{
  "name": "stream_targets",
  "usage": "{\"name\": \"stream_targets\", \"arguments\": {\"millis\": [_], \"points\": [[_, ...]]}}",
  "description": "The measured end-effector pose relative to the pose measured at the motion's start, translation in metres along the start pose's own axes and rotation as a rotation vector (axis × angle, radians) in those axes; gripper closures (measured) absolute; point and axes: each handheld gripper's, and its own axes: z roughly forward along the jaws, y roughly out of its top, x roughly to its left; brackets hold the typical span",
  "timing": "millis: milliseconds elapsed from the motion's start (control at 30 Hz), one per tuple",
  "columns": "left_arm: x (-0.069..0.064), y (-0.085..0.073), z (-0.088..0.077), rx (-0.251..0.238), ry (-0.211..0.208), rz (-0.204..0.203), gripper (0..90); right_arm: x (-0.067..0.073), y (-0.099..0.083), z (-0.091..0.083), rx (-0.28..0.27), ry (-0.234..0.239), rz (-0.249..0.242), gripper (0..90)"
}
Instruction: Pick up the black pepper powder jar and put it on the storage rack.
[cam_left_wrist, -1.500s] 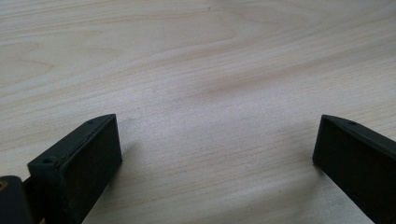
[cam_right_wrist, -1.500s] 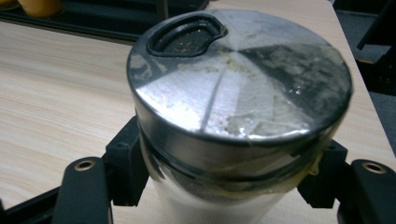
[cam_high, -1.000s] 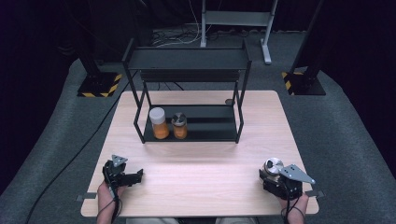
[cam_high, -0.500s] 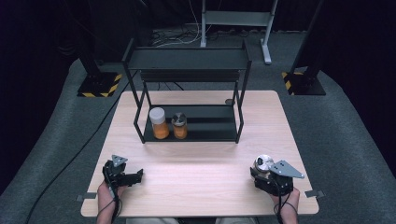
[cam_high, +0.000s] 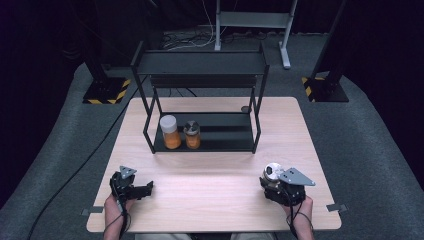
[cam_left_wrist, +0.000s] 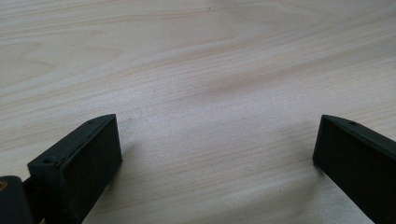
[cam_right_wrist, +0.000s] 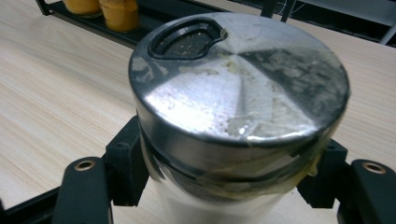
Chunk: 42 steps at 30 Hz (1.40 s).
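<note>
Two jars (cam_high: 179, 132) already stand on the rack (cam_high: 200, 62). The right gripper (cam_high: 274, 176) holds a third jar (cam_right_wrist: 238, 98) tightly, not yet placed; the left gripper (cam_high: 142, 190) is wide and empty.

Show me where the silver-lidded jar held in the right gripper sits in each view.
High view: the jar is low right, clamped in the right gripper above the table's near edge.
Left gripper view: not in this picture.
Right gripper view: the jar is centre frame, its lid toward the camera.
Shared landmark: the orange jars on the black shelf.
</note>
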Motion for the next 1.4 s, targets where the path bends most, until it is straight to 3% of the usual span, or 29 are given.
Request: {"name": "stream_targets", "arguments": {"millis": [900, 1400], "points": [[0.0, 0.0, 0.0, 0.001, -0.001, 0.0, 0.6, 0.014, 0.032, 0.022, 0.004, 0.041, -0.064, 30.2], [0.0, 0.0, 0.0, 0.0, 0.0, 0.0, 0.6, 0.017, 0.042, 0.031, 0.006, 0.058, -0.071, 30.3]]}}
